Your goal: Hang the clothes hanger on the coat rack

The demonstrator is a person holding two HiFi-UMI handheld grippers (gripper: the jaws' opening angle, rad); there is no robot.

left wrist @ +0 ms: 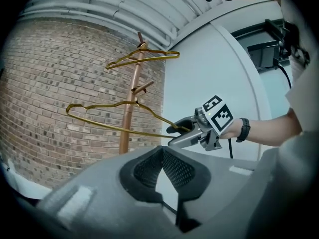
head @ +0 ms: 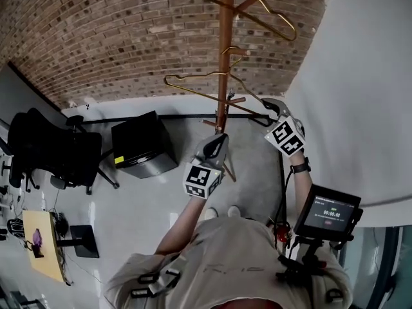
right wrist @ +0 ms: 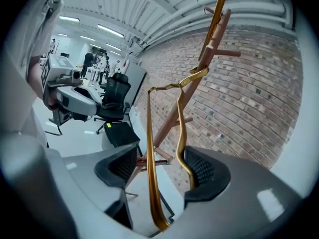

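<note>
Right claw (right wrist: 162,167) wide apart, gold hanger (right wrist: 148,151) passing between, ungripped; left claw (left wrist: 162,156) closed, empty.

Your clothes hanger (right wrist: 150,168): gold
Your coat rack (head: 224,18): reddish brown
Wall (head: 96,31) you face: brown brick pattern
Office chair (head: 51,150): black
</note>
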